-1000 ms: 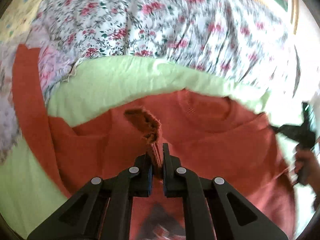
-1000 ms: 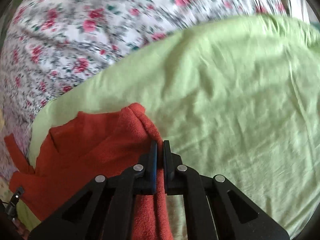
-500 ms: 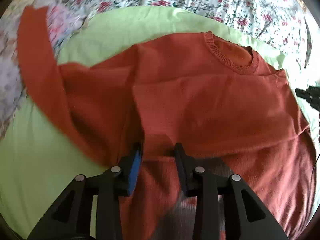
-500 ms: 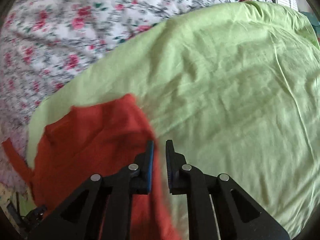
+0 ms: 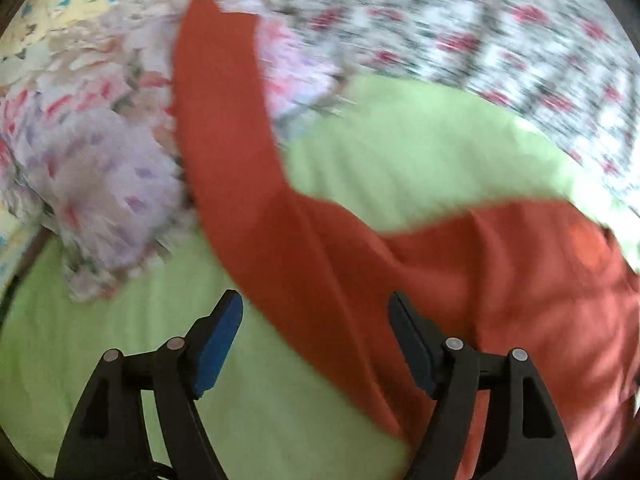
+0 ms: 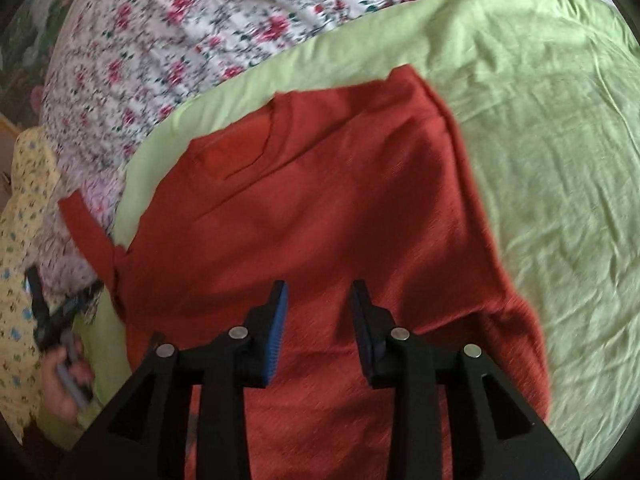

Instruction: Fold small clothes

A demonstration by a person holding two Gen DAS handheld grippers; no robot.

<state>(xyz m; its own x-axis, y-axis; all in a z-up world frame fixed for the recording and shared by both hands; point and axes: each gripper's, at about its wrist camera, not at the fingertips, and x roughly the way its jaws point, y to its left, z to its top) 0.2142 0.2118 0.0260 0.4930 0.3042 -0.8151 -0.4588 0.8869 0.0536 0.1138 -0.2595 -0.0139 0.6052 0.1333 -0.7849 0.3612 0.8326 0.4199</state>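
Rust-red sweater (image 6: pixel 320 208) spread flat on green sheet (image 6: pixel 540 152), one sleeve (image 5: pixel 224 112) trailing toward eleven o'clock onto pale floral cloth (image 5: pixel 88 168). Left gripper (image 5: pixel 316 312) wide apart, just opened, nothing pinched. Right gripper (image 6: pixel 318 300) partly apart, just opened, above the sweater, gripping nothing.

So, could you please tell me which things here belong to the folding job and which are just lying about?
Part of the job:
- orange sweater, spread out flat
- green sheet it lies on
- left gripper and right gripper, both open, jaws just opened, gripping nothing

Just lying about:
- floral bedspread
- pastel cloth under one sleeve
- yellow printed fabric
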